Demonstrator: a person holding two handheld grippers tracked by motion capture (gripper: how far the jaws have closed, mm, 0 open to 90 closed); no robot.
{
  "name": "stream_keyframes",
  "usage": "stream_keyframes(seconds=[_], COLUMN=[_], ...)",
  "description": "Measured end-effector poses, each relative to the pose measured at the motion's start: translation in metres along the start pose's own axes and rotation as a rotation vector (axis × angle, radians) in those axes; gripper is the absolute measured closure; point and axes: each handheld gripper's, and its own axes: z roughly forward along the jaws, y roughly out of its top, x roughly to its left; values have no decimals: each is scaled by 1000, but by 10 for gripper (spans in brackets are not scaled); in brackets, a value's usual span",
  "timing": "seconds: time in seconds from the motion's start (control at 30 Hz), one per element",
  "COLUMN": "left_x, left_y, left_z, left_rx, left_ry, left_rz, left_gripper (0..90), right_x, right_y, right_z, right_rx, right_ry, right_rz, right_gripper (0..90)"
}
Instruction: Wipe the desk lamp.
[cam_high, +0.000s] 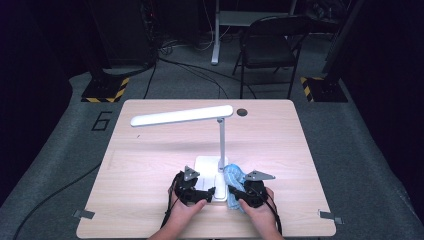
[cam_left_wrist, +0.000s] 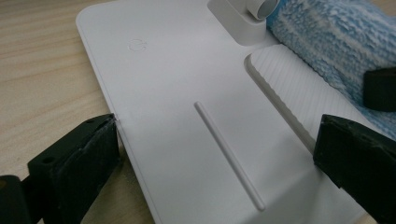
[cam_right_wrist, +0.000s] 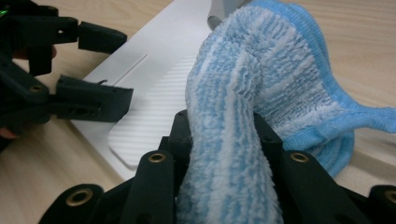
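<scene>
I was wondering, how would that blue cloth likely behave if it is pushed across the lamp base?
The blue cloth is probably floppy: it bunches into folds where the right gripper pinches it. Its fluffy pile suggests it is light and should drag rather than slide. The lamp base, straddled by the left gripper, likely stays put.

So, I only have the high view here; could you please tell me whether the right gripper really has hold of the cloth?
Observer: Yes. In the right gripper view the right gripper pinches a fold of the blue cloth.
Operator: Thanks. And is the left gripper on the lamp base?
Observer: Its jaws straddle the base; one pad meets the edge.
Operator: Is the base's top plain?
Observer: No, it has a ribbed recess beside the cloth.
</scene>
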Motion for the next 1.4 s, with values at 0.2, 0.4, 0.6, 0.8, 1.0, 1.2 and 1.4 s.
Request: stream_keyframes(seconds=[0.2,0.4,0.6,0.8,1.0,1.2,1.4], left_x=[0,0,0,0,0,-1,0], left_y=[0,0,0,0,0,0,0], left_z=[0,0,0,0,0,1,1], left_rx=[0,-1,0,1,1,-13,-13], left_ry=[0,-4,1,2,3,3,3], left_rz=[0,-6,0,0,1,-25,-23], left_gripper=[3,3,3,5,5,11,16], right_x=[-6,-15,-17,-7,5,13,14], right_y=[8,15,19,16,6,-4,-11], right_z=[10,19,24,15,4,-8,-13], right_rx=[-29,-49,-68,-15,22,44,42], right_ry=[-40,-54,-60,-27,-11,35,60], right_rz=[-4,21,41,11,-56,-42,-52], right_gripper=[674,669,662,664,665,671,677])
